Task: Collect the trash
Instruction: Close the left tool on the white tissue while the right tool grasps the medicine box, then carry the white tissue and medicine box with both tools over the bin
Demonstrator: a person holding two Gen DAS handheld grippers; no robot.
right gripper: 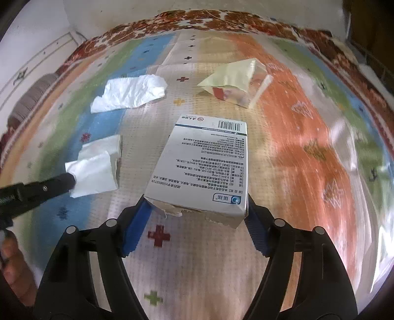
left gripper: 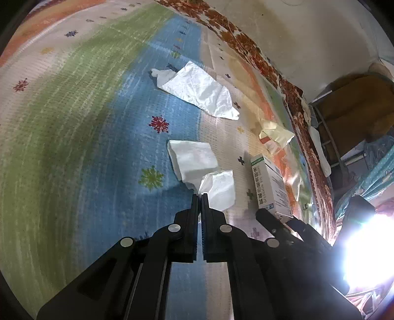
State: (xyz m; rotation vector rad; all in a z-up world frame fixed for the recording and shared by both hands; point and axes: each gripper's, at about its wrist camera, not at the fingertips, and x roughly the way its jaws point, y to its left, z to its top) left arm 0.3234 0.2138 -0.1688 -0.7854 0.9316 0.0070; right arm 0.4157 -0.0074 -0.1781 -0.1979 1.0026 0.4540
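My left gripper (left gripper: 200,195) is shut on the near corner of a folded white tissue (left gripper: 194,160), which lies on the striped play mat (left gripper: 98,123); the same tissue (right gripper: 98,167) shows at the left of the right wrist view, with the left gripper (right gripper: 71,181) on it. My right gripper (right gripper: 195,200) is closed around the near end of a white medicine box (right gripper: 204,167), seen at right in the left wrist view (left gripper: 269,187). A crumpled white paper (left gripper: 199,88) (right gripper: 130,93) and a yellow-clear plastic wrapper (left gripper: 275,135) (right gripper: 236,83) lie farther off.
The mat ends at a brown patterned border (right gripper: 197,22) along a pale wall (left gripper: 307,32). Furniture with metal legs (left gripper: 344,118) stands at the right. A bright glare (left gripper: 364,251) fills the lower right of the left wrist view.
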